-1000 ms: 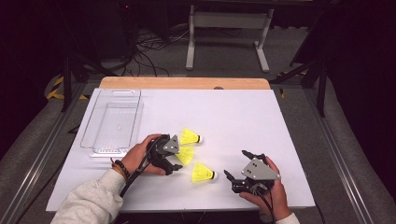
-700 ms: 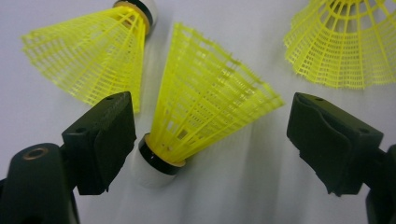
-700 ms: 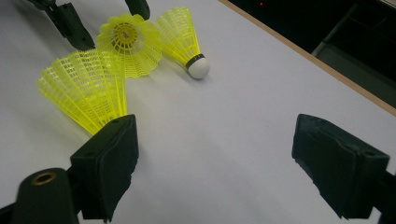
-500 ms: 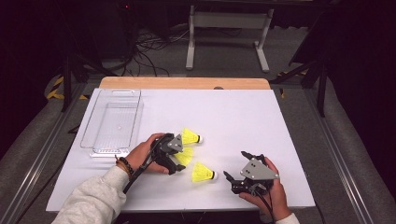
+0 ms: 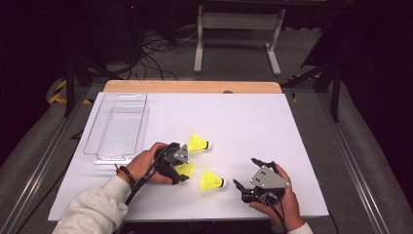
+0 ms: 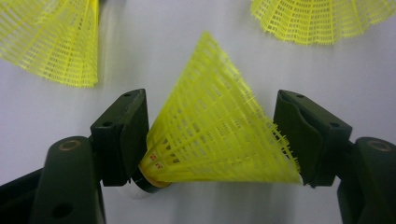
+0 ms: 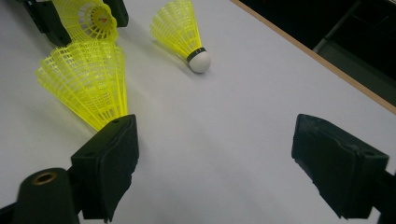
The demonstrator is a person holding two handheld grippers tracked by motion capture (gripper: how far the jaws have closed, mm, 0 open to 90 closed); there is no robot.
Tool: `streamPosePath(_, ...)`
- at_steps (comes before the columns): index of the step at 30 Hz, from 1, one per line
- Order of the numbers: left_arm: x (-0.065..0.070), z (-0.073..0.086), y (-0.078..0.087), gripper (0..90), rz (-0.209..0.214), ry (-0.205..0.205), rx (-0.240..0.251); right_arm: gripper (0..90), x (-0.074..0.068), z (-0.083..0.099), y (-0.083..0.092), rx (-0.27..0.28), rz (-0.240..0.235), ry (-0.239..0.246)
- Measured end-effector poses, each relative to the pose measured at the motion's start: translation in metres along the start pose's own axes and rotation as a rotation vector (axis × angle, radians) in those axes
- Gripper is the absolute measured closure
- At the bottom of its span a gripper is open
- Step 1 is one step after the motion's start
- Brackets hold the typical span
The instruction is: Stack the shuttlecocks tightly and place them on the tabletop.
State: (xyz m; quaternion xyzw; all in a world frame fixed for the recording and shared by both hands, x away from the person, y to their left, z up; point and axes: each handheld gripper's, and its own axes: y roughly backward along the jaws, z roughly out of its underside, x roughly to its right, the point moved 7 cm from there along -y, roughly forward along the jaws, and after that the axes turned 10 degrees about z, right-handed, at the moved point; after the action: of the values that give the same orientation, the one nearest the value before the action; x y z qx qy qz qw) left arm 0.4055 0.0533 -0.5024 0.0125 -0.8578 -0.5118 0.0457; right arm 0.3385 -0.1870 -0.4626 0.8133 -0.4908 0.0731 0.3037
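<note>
In the high view the left gripper (image 5: 179, 170) covers most of the shuttlecock between its jaws (image 5: 186, 168); a yellow edge peeks out. The left gripper view has that shuttlecock (image 6: 219, 135) lying on the white table (image 6: 154, 37), its cork hard to make out behind one pad and its skirt rim at the other; the jaws have just been closing around it, and both pads touch it. Both hands sit where they were a second ago. Right of it lie the far shuttlecock (image 5: 198, 143) and the near shuttlecock (image 5: 211, 180), both cut off in the left gripper view. The right gripper (image 5: 243, 190) rests open on the table, empty, its left jaw just beside the near shuttlecock's skirt (image 7: 86, 86)
</note>
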Motion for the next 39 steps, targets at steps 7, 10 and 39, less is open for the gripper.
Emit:
streamPosePath(7,0.001,-0.003,0.018,7.0,0.001,0.024,0.155,15.9,0.000,-0.001,0.001,0.001,0.000,0.005)
streamPosePath(10,0.003,-0.003,0.022,5.5,0.006,0.000,0.161,15.9,0.000,-0.001,0.001,0.003,-0.003,0.003)
streamPosePath(39,0.002,0.011,0.017,7.2,0.019,-0.006,0.010,15.5,-0.006,0.002,-0.002,-0.029,-0.047,0.034)
